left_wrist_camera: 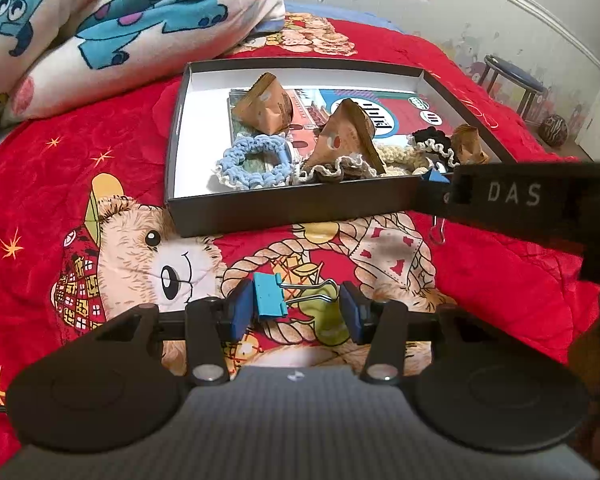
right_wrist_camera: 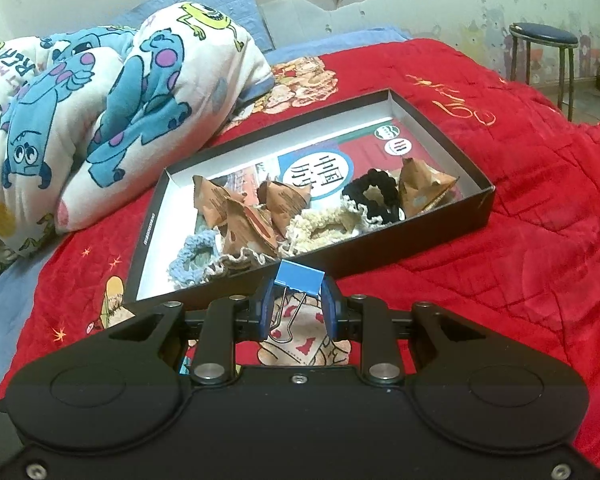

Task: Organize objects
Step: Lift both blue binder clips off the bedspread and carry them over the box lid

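On the soft red quilt (right_wrist_camera: 520, 240) lies a shallow black cardboard box (right_wrist_camera: 440, 220) with crocheted scrunchies (right_wrist_camera: 324, 220) and brown paper packets (right_wrist_camera: 420, 188). The right gripper (right_wrist_camera: 298, 304) is clamped on a blue binder clip (right_wrist_camera: 299, 280) at the near wall of the box. The left gripper (left_wrist_camera: 296, 308), jaws half apart, holds a turquoise binder clip (left_wrist_camera: 269, 296) lengthwise: one pad on its body, the other on its wire handles.

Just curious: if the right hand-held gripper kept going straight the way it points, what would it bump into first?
Probably the near wall of the black box, just ahead of the blue binder clip held in the right hand-held gripper; depth is uncertain.
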{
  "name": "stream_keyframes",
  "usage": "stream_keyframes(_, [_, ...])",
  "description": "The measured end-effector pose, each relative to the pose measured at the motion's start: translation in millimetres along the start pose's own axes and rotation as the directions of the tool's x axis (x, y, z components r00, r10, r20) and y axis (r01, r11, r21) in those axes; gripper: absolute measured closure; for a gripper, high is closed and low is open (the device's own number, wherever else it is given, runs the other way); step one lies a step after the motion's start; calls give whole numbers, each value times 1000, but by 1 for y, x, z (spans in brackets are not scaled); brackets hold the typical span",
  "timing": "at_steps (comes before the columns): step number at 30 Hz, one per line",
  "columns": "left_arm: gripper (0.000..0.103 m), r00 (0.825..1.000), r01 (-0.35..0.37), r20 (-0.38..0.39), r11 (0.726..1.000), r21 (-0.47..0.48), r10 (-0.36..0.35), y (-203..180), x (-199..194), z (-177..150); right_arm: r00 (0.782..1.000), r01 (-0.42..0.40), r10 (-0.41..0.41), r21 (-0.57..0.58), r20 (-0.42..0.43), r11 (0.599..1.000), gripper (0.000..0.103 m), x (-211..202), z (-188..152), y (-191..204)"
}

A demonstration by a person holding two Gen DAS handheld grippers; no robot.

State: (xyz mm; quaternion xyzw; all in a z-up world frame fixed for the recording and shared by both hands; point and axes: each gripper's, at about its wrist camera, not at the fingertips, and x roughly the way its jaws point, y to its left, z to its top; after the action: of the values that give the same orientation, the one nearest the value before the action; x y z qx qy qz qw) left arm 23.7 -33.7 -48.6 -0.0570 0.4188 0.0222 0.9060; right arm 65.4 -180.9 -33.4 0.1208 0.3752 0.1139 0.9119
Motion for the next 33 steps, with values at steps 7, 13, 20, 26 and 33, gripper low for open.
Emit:
stream_keyframes(7, [52, 1000, 1, 2, 1000, -1, -1, 0, 0, 1, 1000, -17, 18, -3, 20, 1000, 78, -2, 7, 2])
stream_keyframes(13, [52, 1000, -1, 5, 1000, -3, 1, 1, -1, 2, 999, -33, 33, -2, 40, 999, 78, -4, 15, 2])
stream_keyframes(20, [52, 999, 3, 33, 1000, -30, -2, 5, -7, 6, 990, -142, 141, 84, 21, 986, 78, -6, 24, -5])
stream_keyframes(26, [52, 997, 11, 73, 998, -63, -7, 13, -14, 12, 988, -156, 153, 113, 28, 981, 78, -5, 29, -12])
stream_keyframes(33, [52, 989, 35, 148, 998, -57, -26, 13, -24, 17, 981, -190, 187, 96, 45, 977, 78, -8, 37, -10])
